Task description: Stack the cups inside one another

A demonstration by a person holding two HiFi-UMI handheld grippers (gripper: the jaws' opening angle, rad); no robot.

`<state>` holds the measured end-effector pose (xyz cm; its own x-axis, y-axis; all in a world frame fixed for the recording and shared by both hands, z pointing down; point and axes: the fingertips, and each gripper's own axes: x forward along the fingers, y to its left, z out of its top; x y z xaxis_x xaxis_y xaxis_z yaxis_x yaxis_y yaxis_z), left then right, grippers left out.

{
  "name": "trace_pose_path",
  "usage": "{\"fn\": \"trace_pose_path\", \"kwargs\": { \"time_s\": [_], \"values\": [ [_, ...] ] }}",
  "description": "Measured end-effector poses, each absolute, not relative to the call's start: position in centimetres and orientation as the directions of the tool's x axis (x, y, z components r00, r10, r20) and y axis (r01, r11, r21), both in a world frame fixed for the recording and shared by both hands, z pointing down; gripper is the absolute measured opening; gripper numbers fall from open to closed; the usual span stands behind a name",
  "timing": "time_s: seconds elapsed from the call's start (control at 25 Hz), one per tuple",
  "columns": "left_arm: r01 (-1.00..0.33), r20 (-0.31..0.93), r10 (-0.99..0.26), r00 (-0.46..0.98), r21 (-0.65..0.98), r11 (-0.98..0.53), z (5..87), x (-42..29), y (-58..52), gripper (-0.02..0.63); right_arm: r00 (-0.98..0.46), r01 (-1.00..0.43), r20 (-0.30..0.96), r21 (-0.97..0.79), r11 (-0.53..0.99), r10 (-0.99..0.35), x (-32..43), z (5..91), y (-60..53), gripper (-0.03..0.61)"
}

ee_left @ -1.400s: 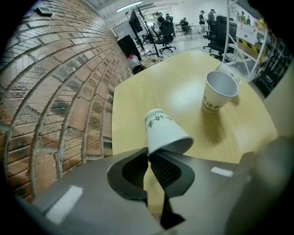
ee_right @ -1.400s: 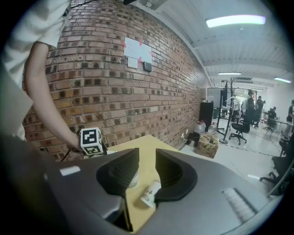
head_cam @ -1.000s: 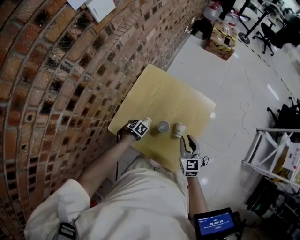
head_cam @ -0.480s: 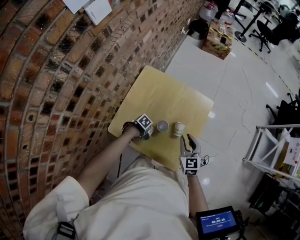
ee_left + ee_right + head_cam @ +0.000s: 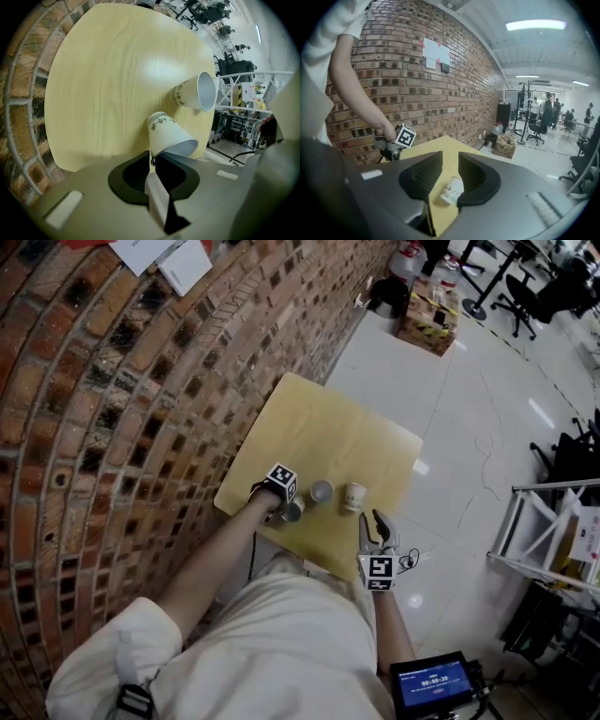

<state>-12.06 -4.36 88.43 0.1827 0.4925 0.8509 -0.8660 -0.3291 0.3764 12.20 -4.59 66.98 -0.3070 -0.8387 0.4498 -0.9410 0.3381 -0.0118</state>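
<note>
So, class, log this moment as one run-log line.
left tool: shut on left cup rim | right tool: open, empty | table: middle cup, right cup, unstacked

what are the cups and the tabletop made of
Each white printed cup: likely paper, matte, with thin walls and a rolled rim. Pale yellow square tabletop: looks like wood or wood-look laminate, with faint grain lines and a soft sheen under the light.
</note>
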Motion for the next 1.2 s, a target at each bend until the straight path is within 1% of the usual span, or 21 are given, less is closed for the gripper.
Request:
{"fn": "trace_pose_path", "kwargs": {
  "time_s": [0.08,0.32,0.48,0.68,0.76,0.84,0.96,1.04,1.12,1.2],
  "values": [
    [-0.870,0.852,0.480,0.209,0.386,-0.307,88.3,-11.9,-4.6,0.097,-0.307,-0.941,0.450,-0.013,0.337,-0.839,12.3,67.0,-4.5,0.098],
    [-0.868,0.879,0.403,0.256,0.392,-0.304,87.4,-11.2,-5.6,0.145,-0.311,-0.940,0.452,-0.017,0.340,-0.836,12.3,67.2,-4.4,0.098],
    [-0.871,0.909,0.316,0.272,0.372,-0.322,86.5,-11.3,-6.7,0.200,-0.316,-0.938,0.448,-0.017,0.345,-0.836,12.1,67.0,-4.5,0.098],
    [-0.867,0.917,0.191,0.351,0.395,-0.305,83.6,-11.7,-7.0,0.250,-0.320,-0.937,0.443,-0.017,0.349,-0.837,12.0,66.7,-4.5,0.098],
    [-0.862,0.917,0.105,0.384,0.397,-0.315,81.9,-12.0,-7.6,0.253,-0.322,-0.936,0.438,-0.013,0.352,-0.839,12.0,66.4,-4.6,0.098],
    [-0.853,0.906,-0.013,0.423,0.393,-0.344,79.6,-12.2,-8.7,0.253,-0.323,-0.935,0.432,-0.009,0.354,-0.842,11.9,66.1,-4.8,0.098],
    [-0.831,0.852,-0.193,0.487,0.385,-0.400,75.6,-11.9,-10.1,0.252,-0.320,-0.936,0.427,-0.003,0.353,-0.846,12.0,65.7,-4.9,0.098],
    [-0.821,0.794,-0.328,0.511,0.338,-0.460,72.5,-11.7,-11.3,0.249,-0.315,-0.937,0.423,0.004,0.350,-0.850,12.3,65.5,-5.1,0.098],
    [-0.811,0.721,-0.455,0.522,0.255,-0.526,69.2,-11.3,-12.2,0.244,-0.313,-0.938,0.415,0.008,0.347,-0.854,12.4,65.0,-5.4,0.098],
    [-0.798,0.657,-0.534,0.531,0.177,-0.576,66.8,-10.7,-12.4,0.244,-0.310,-0.938,0.406,0.013,0.345,-0.859,12.5,64.4,-5.5,0.098]
  ]
}}
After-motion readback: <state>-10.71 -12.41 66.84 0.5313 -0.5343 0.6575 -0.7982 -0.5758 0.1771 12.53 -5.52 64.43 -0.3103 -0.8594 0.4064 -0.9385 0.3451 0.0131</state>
